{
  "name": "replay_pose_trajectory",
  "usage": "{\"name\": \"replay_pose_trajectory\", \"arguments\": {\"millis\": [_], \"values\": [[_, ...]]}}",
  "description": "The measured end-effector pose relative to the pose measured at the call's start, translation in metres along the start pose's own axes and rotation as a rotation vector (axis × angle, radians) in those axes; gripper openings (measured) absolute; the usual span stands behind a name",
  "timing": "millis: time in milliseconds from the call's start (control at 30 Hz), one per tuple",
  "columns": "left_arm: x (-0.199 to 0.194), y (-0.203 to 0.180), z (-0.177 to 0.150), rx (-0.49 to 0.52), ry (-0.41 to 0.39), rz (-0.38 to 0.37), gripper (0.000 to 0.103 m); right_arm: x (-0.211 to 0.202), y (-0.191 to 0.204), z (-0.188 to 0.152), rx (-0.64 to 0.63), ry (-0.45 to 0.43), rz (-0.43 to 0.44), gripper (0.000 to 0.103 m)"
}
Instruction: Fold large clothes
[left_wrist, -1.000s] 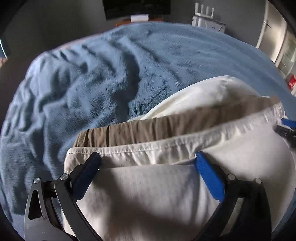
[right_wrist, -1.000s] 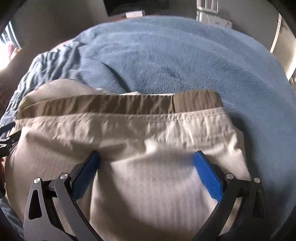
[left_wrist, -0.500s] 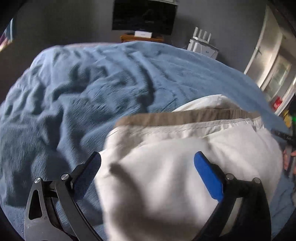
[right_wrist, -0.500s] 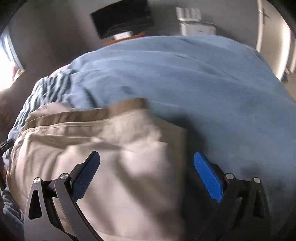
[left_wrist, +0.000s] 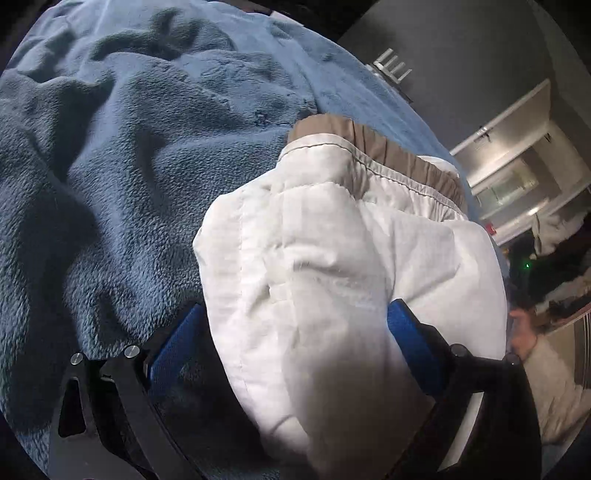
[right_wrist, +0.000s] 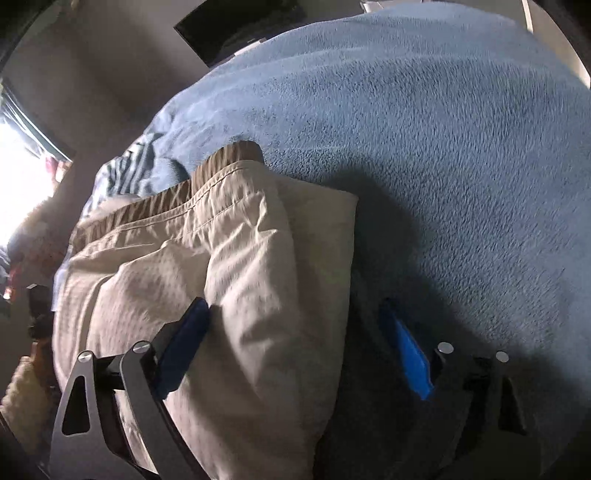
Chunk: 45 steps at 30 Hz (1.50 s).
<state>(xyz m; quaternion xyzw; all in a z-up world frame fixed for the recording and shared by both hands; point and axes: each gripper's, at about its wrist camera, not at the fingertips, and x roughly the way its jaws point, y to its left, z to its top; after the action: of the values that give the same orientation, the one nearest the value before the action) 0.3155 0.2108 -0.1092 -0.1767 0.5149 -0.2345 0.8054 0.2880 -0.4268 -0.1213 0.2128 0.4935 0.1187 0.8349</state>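
Observation:
A folded cream garment with a tan elastic waistband (left_wrist: 332, 266) lies on a blue fleece blanket (left_wrist: 129, 155). My left gripper (left_wrist: 295, 332) is open, its blue pads astride the garment's left end, which bulges between them. In the right wrist view the same garment (right_wrist: 240, 266) shows its right end between the open jaws of my right gripper (right_wrist: 295, 343). The left pad (right_wrist: 184, 347) touches the cloth; the right pad (right_wrist: 406, 354) hangs over the blanket (right_wrist: 424, 147). The garment's underside is hidden.
A dark screen (right_wrist: 229, 26) stands against the grey wall beyond the bed. Pale cabinets (left_wrist: 517, 155) and a person's hand (left_wrist: 524, 332) are at the right of the left wrist view. A bright window (right_wrist: 22, 158) is at the left.
Both grippers have swung outward to the garment's two ends and tilted. The cloth between the jaws has bunched up, and the garment looks narrower than a second ago.

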Motion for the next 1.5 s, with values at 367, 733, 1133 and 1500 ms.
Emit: {"name": "replay_pose_trajectory", "arguments": {"millis": [367, 733, 1133, 1500], "values": [[0.013, -0.002, 0.011, 0.039, -0.019, -0.1, 0.078, 0.0, -0.004, 0.001, -0.009, 0.013, 0.114, 0.054], [0.045, -0.006, 0.026, 0.028, -0.04, -0.115, 0.082, 0.035, -0.015, 0.012, 0.112, -0.011, 0.206, 0.036], [-0.037, -0.094, 0.045, 0.297, -0.281, -0.269, 0.021, -0.085, 0.075, 0.014, -0.194, -0.388, 0.164, 0.009], [0.041, -0.058, 0.083, 0.219, -0.11, -0.027, 0.037, -0.004, -0.016, 0.05, 0.157, -0.234, -0.065, 0.028]]}}
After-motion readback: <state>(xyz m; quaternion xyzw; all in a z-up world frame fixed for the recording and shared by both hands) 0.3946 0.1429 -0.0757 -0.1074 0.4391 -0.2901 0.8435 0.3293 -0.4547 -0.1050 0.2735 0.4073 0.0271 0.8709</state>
